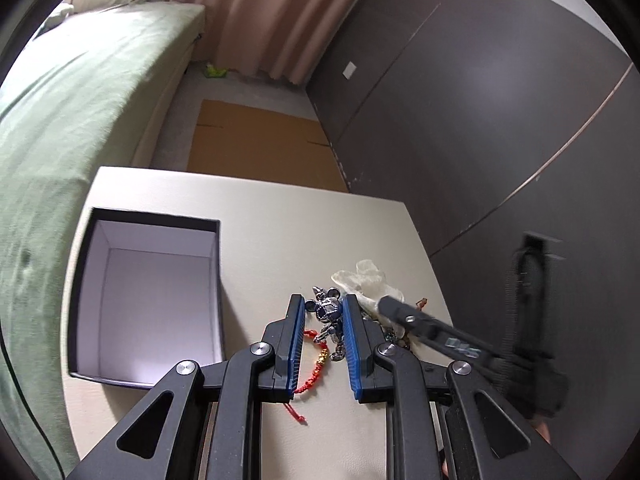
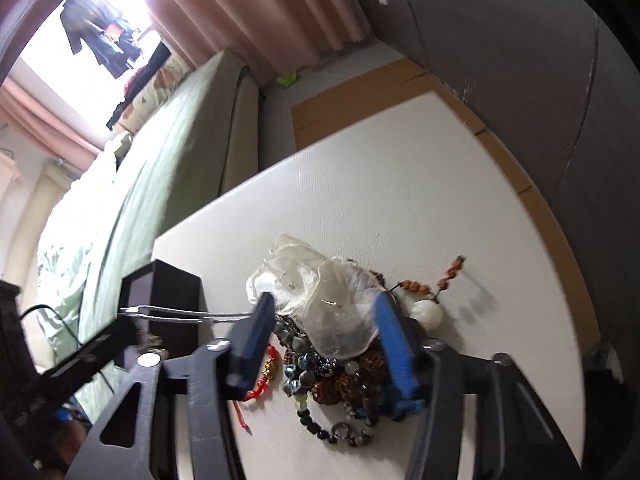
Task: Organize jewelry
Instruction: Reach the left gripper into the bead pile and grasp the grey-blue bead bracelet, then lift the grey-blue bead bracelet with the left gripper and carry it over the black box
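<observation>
Showing white table (image 1: 256, 236) | green bed (image 1: 80, 92) beside | pink curtains (image 1: 260, 12) bkgd

Right tool (image 2: 326, 320) spread wide, hovering low over tangled jewelry pile (image 2: 332, 376) on white table (image 2: 440, 208). Sheer white pouch (image 2: 320, 300) topping the heap, red cord bracelet (image 2: 266, 376) at its left edge, dark box (image 2: 168, 304) beyond.

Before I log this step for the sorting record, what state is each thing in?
left gripper: open, fingers either side of the silver mouse charm
right gripper: open, over the white fabric flower
black box: lidless, empty
red cord bracelet: loose on the table
bead pile: tangled heap
</observation>
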Motion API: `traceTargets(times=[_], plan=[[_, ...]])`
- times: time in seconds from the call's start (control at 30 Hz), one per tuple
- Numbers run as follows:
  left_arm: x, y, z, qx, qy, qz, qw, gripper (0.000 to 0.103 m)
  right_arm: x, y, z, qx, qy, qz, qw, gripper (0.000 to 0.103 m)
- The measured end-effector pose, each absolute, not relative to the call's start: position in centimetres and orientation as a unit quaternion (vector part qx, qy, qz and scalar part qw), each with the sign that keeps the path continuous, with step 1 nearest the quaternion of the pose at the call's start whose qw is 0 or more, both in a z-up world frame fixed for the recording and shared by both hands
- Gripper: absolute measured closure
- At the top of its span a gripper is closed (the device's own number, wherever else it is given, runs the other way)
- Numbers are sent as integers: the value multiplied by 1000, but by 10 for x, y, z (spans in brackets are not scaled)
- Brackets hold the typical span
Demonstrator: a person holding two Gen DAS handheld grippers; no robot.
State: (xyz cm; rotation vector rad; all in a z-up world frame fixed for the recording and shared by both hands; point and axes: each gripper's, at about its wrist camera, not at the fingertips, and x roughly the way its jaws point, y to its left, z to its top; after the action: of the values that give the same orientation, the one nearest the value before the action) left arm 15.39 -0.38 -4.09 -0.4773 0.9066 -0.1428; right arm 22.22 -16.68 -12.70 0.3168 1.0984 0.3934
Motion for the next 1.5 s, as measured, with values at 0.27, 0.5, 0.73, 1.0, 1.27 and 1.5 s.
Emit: traceTargets(times=[0.27, 0.5, 0.73, 1.0, 1.27, 1.5], plan=[[134, 7, -14, -236, 404, -65, 882, 84, 210, -186, -108, 193, 489, 202, 826, 99], [122, -1, 33, -213, 362, -72, 905, 84, 187, -206, -74, 225, 448, 235, 833, 99], [121, -9, 72, -180, 344, -57, 920, 84, 182, -213, -50, 254, 415, 255, 836, 99], [118, -12, 122, -140, 311, -41, 939, 84, 183, -215, -36, 268, 392, 278, 835, 99], [116, -12, 170, -100, 274, -25, 956, 84, 184, -209, -36, 270, 385, 298, 830, 99], [113, 3, 187, -84, 260, 1, 962, 84, 186, -199, -34, 270, 381, 314, 827, 99]])
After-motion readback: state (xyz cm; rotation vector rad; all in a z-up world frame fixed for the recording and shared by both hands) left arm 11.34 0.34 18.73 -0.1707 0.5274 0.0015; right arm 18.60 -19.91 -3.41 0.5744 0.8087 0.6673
